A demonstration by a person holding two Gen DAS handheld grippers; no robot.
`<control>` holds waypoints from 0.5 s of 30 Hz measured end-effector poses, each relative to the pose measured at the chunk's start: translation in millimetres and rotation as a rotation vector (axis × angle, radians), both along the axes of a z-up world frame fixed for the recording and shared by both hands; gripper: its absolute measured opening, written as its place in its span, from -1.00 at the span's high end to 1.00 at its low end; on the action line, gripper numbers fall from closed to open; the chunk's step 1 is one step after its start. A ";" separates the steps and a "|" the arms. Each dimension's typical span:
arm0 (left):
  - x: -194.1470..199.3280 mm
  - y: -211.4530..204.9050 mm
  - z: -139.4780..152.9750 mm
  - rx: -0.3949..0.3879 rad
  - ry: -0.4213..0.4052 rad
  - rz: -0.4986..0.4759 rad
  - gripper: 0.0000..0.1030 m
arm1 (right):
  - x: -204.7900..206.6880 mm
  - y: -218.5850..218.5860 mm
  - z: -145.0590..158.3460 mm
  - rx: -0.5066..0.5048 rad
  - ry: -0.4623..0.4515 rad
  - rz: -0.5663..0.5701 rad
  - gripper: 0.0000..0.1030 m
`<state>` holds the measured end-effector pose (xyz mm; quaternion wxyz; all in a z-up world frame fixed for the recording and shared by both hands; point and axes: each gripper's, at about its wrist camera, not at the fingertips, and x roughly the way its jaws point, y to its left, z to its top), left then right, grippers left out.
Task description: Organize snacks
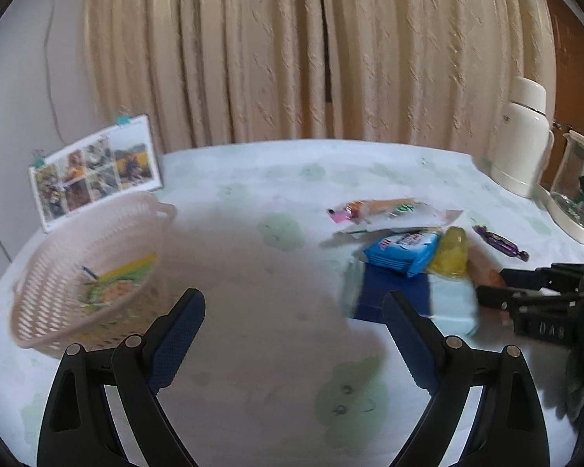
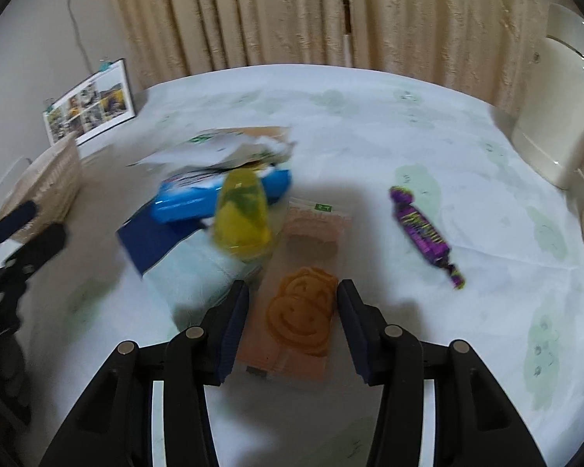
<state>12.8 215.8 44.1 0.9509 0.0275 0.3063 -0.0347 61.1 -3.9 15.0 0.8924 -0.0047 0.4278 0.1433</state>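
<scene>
right hand-held gripper [image 2: 293,295] is spread wide, jaws either side of the clear-wrapped pack of orange smiley-face biscuits [image 2: 301,311], pads not touching it as far as we can tell. we read the step in hand as grabbing this pack for the basket. to do it well we'd come down until the tips are near the worktop [image 2: 370,124], centre on the lower biscuit, and close gently across the narrow width; the wrapper looks slick and the biscuits brittle, so a hard pinch risks cracking them.

left hand-held gripper [image 1: 294,311] is also wide, holding nothing, hovering over bare worktop between basket and pile. the pale pink woven plastic basket [image 1: 58,272] sits at the left with one green-and-yellow packet [image 1: 116,284] already in it, so we judge the job early on.

in the way: the yellow translucent jelly cup [image 2: 243,214] lies just beside the top of the biscuit pack, leaning on the bright blue wrapped snack pack [image 2: 183,202], which rests on a dark blue and pale card box [image 2: 155,245]. a lift that drags could tip the cup. the purple twist-wrapped candy [image 2: 424,233] lies well apart to the right. white thermos flask [image 1: 521,136] and photo calendar [image 1: 93,171] sit at the edges, clear of the path. frames are blurred, so fine contact is uncertain.
</scene>
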 end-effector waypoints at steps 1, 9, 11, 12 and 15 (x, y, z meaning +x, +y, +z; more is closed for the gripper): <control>3.4 -2.2 -1.2 -0.013 0.016 -0.022 -0.80 | -2.3 -0.5 0.2 0.019 0.003 0.005 0.11; 27.7 -24.9 -4.4 -0.054 0.084 -0.184 -0.80 | -9.0 -4.8 1.0 0.050 0.011 -0.010 0.16; 34.3 -32.0 -6.3 -0.060 0.106 -0.233 -0.80 | -10.5 -6.9 0.9 0.046 0.012 -0.021 0.19; 37.8 -36.1 -8.7 -0.064 0.121 -0.258 -0.80 | -11.2 -8.2 0.9 0.045 0.012 -0.026 0.20; 47.2 -45.2 -15.2 -0.103 0.178 -0.324 -0.80 | -12.0 -13.9 0.8 0.057 0.015 -0.037 0.20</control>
